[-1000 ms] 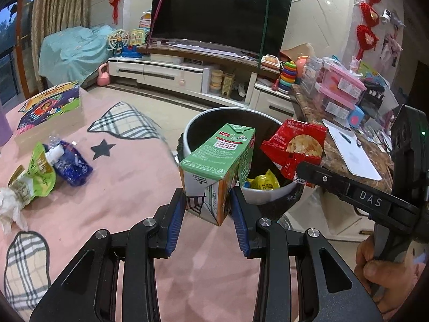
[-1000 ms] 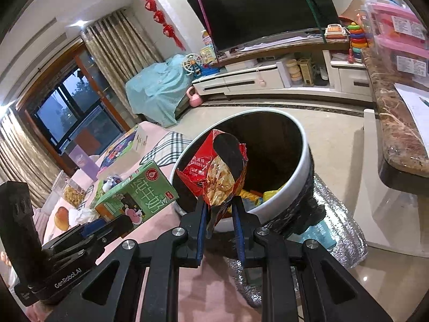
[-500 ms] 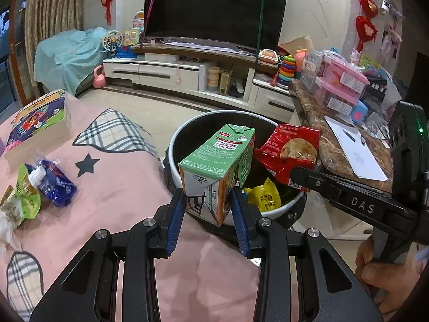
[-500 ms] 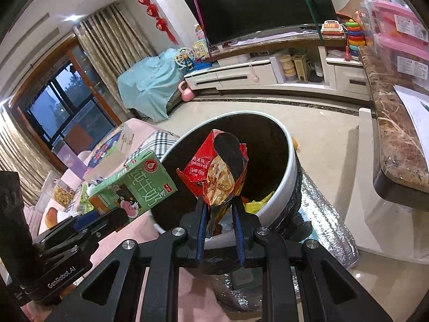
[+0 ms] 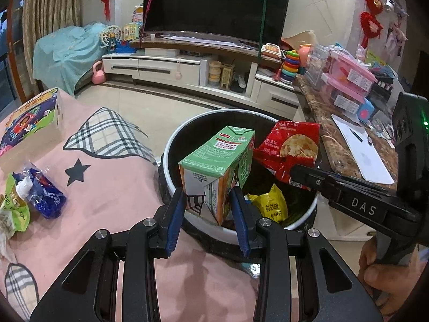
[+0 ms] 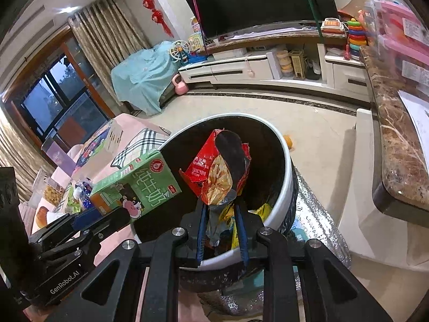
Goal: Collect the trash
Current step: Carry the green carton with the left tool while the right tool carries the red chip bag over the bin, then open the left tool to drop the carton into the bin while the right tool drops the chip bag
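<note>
I have both pieces of trash over the bin (image 5: 171, 145) so they can fall inside. My left gripper (image 5: 209, 209) is clamped on the green milk carton's (image 5: 219, 166) lower end, which rises ahead of the jaws above the near rim. My right gripper (image 6: 221, 214) has just begun parting its jaws, the red snack bag (image 6: 217, 171) standing between them over the black interior. Both tools slant downward; a hand (image 5: 386, 273) grips the right handle.
</note>
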Demonstrator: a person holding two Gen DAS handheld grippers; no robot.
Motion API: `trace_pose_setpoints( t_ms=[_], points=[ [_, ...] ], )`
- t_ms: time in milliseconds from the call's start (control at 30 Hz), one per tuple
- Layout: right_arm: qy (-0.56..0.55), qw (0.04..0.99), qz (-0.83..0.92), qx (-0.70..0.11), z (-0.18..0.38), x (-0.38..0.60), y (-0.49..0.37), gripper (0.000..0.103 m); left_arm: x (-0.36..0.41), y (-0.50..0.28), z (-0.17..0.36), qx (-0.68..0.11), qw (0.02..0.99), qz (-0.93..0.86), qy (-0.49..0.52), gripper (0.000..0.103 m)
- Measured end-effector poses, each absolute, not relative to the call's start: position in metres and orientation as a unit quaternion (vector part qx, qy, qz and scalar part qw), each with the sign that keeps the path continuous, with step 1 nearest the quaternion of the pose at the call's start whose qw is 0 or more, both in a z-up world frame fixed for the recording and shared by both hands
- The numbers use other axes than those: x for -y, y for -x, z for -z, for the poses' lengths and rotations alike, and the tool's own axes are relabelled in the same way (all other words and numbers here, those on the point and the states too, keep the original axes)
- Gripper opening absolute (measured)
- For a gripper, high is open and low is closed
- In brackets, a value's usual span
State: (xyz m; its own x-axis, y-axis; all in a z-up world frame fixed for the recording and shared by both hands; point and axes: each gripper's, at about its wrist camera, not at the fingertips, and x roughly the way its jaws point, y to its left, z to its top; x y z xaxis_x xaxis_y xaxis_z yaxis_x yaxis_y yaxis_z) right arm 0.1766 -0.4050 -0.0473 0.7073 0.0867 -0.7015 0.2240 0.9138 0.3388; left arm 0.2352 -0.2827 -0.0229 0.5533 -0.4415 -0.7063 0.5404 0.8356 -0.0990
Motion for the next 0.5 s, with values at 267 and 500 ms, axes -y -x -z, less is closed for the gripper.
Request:
trace_pose_setpoints(
  t_ms=[267, 500],
  points=[
    [-0.196, 0.899, 0.040, -0.390, 0.050, 0.406, -0.188, 0.022, 0.288, -0.242, 0.026, -0.383, 0.878, 0.277, -0.070, 0.033],
    [-0.188, 0.899, 0.049, -0.393, 0.048, 0.408, -0.195, 0.031, 0.290, -0.244, 0.027, -0.389, 0.876, 0.278, -0.069, 0.038]
  ],
)
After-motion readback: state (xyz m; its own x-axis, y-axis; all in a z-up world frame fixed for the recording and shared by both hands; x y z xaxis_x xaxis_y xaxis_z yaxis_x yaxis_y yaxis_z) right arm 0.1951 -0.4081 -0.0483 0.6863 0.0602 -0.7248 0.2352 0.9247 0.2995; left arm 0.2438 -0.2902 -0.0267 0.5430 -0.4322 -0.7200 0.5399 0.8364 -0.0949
